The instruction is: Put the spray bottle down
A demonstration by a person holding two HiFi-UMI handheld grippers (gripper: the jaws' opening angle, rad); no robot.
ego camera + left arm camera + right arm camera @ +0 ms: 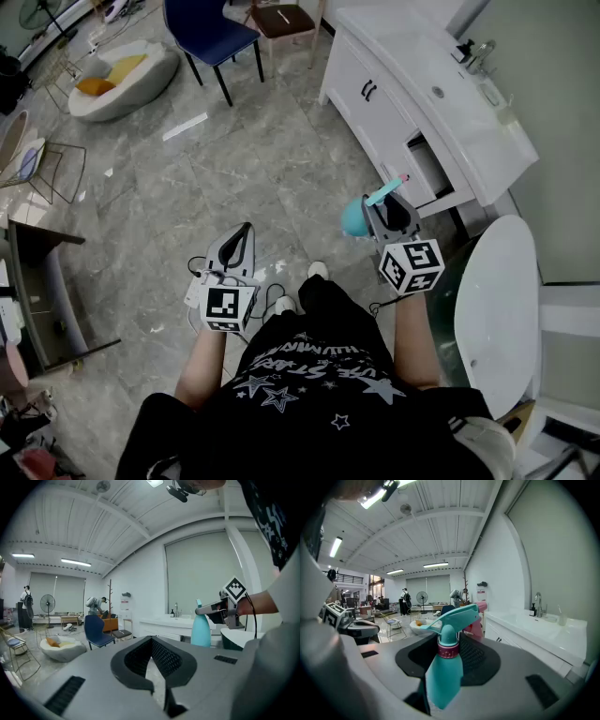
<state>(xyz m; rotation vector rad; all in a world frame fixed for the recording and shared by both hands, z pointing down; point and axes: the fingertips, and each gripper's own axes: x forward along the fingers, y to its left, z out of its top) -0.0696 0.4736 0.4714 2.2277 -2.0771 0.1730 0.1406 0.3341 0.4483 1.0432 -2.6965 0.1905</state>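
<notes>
My right gripper (pixel 389 214) is shut on a teal spray bottle (pixel 354 217) with a pink collar and a pink nozzle tip. It holds the bottle in the air above the grey floor, in front of the white vanity (pixel 412 103). In the right gripper view the bottle (pixel 445 667) stands upright between the pads of the right gripper (pixel 450 641), with its trigger head pointing forward. The left gripper view shows the same bottle (pixel 201 630) off to the right. My left gripper (pixel 242 239) hangs lower left, with its jaws closed together and nothing between them (pixel 151 641).
The vanity has a sink with a tap (pixel 478 56) and a half-open drawer (pixel 427 164). A round white table (pixel 497 309) stands close at my right. A blue chair (pixel 211 37) and a white floor cushion (pixel 122 75) are farther back. A dark desk (pixel 37 281) is at the left.
</notes>
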